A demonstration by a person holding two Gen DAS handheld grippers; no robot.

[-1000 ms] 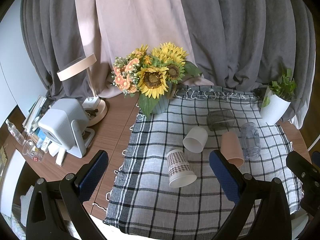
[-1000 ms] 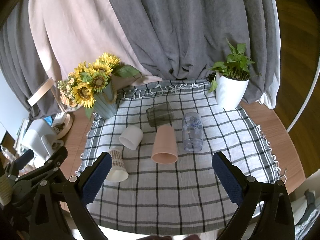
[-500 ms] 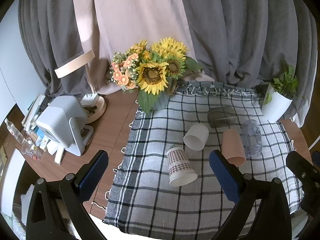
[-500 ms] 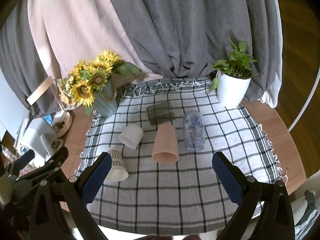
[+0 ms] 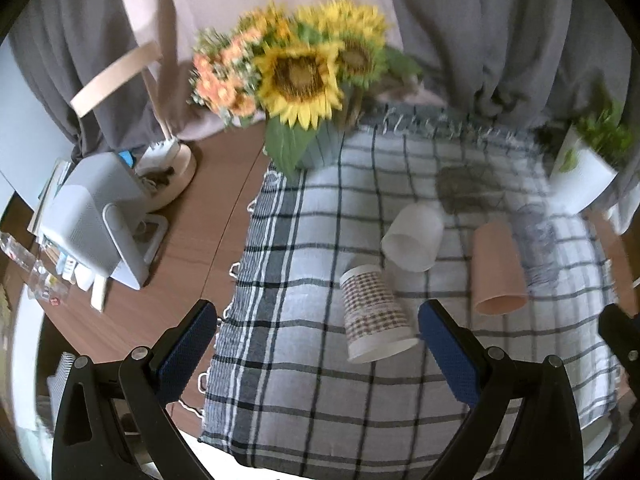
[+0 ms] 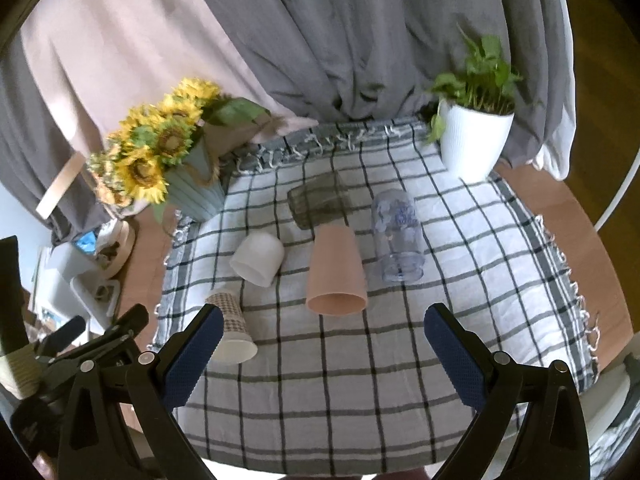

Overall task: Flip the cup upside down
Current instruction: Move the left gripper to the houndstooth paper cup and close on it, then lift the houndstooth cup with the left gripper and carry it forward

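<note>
Several cups lie on their sides on a checked cloth (image 6: pixel 360 400). A houndstooth paper cup (image 5: pixel 374 314) (image 6: pixel 232 330) lies nearest, mouth toward me. Behind it lie a white cup (image 5: pixel 414 236) (image 6: pixel 259 258), a pink cup (image 5: pixel 498 270) (image 6: pixel 337 270), a clear printed glass (image 6: pixel 397 236) (image 5: pixel 536 236) and a dark glass (image 6: pixel 318 202). My left gripper (image 5: pixel 316 350) is open and empty, just short of the paper cup. My right gripper (image 6: pixel 320 354) is open and empty, in front of the pink cup.
A sunflower vase (image 5: pixel 304 80) (image 6: pixel 176 168) stands at the cloth's back left corner. A white plant pot (image 6: pixel 476 140) stands at the back right. A white device (image 5: pixel 96 224) and a lamp base (image 5: pixel 172 168) sit on the wooden table at left.
The left gripper has moved forward and down toward the paper cup, which looks larger now. The right gripper has edged slightly closer to the cups. Both stay open.
</note>
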